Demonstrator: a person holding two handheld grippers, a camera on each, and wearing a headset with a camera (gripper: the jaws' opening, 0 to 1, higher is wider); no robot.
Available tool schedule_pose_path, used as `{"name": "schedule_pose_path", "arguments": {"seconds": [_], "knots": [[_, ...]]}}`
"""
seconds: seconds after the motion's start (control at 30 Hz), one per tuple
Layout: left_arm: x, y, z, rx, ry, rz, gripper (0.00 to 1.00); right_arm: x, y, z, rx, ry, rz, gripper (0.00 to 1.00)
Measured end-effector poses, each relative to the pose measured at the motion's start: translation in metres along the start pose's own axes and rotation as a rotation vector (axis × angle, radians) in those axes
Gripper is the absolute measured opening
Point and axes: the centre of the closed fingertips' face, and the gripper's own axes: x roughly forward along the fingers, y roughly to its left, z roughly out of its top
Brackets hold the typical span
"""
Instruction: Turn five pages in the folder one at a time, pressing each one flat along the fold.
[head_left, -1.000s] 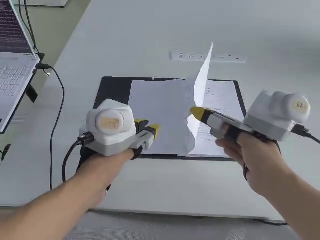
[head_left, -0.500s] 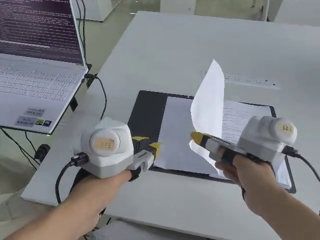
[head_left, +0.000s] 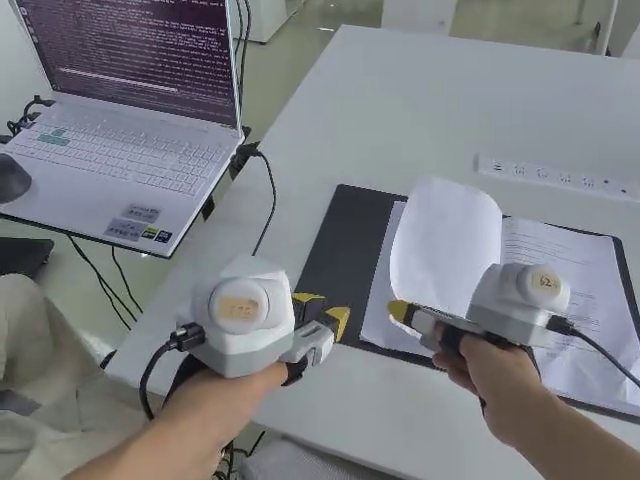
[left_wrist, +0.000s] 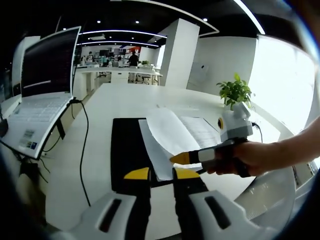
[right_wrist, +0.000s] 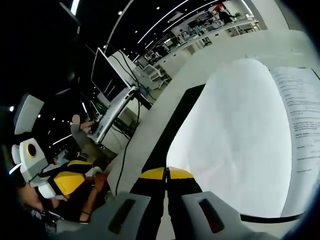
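Note:
A black folder (head_left: 341, 250) lies open on the white table, with printed sheets (head_left: 580, 270) on its right side. My right gripper (head_left: 400, 312) is shut on the lower edge of a white page (head_left: 445, 245). The page curls up and over toward the folder's left half. In the right gripper view the jaws (right_wrist: 165, 173) meet on that page (right_wrist: 235, 135), beside a printed sheet (right_wrist: 302, 110). My left gripper (head_left: 325, 312) hovers open at the folder's near left corner and holds nothing. The left gripper view shows its own jaws (left_wrist: 161, 174) slightly apart, the folder (left_wrist: 125, 145) and the right gripper (left_wrist: 181, 159).
An open laptop (head_left: 130, 150) stands on a lower desk to the left, and its cable (head_left: 268, 205) hangs by the table edge. A white power strip (head_left: 560, 175) lies behind the folder. The table's near edge (head_left: 300, 425) runs just under both hands. A potted plant (left_wrist: 234, 92) stands far off.
The right gripper has carried the held page from upright over toward the left, so it now curls low. The left gripper keeps its place by the folder's corner. The head camera swung left.

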Motion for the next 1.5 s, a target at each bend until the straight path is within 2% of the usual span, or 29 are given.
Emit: {"name": "schedule_pose_path", "arguments": {"seconds": [0.23, 0.47, 0.7, 0.9, 1.03, 1.23, 1.33, 1.5], "knots": [[-0.002, 0.005, -0.009, -0.009, 0.015, 0.012, 0.15, 0.016, -0.011, -0.017, 0.021, 0.048, -0.021, 0.00], [0.003, 0.003, -0.018, -0.012, 0.035, 0.005, 0.14, 0.020, -0.017, -0.027, 0.053, 0.065, -0.029, 0.00], [0.009, 0.003, -0.023, -0.013, 0.049, 0.000, 0.14, 0.016, -0.015, -0.032, 0.108, 0.056, -0.002, 0.05], [0.016, 0.002, -0.029, -0.011, 0.068, -0.005, 0.14, 0.011, -0.005, -0.033, 0.157, 0.057, 0.052, 0.08], [0.027, -0.001, -0.034, -0.002, 0.084, -0.020, 0.14, 0.001, -0.002, -0.021, 0.183, 0.019, 0.088, 0.08], [0.047, -0.007, -0.037, 0.016, 0.103, -0.047, 0.13, -0.014, -0.014, 0.003, 0.214, -0.036, 0.105, 0.08], [0.061, -0.007, -0.038, 0.014, 0.102, -0.056, 0.13, -0.024, -0.026, 0.021, 0.224, -0.067, 0.107, 0.08], [0.088, -0.013, -0.039, -0.009, 0.088, -0.090, 0.12, -0.037, -0.049, 0.046, 0.248, -0.096, 0.112, 0.08]]}}
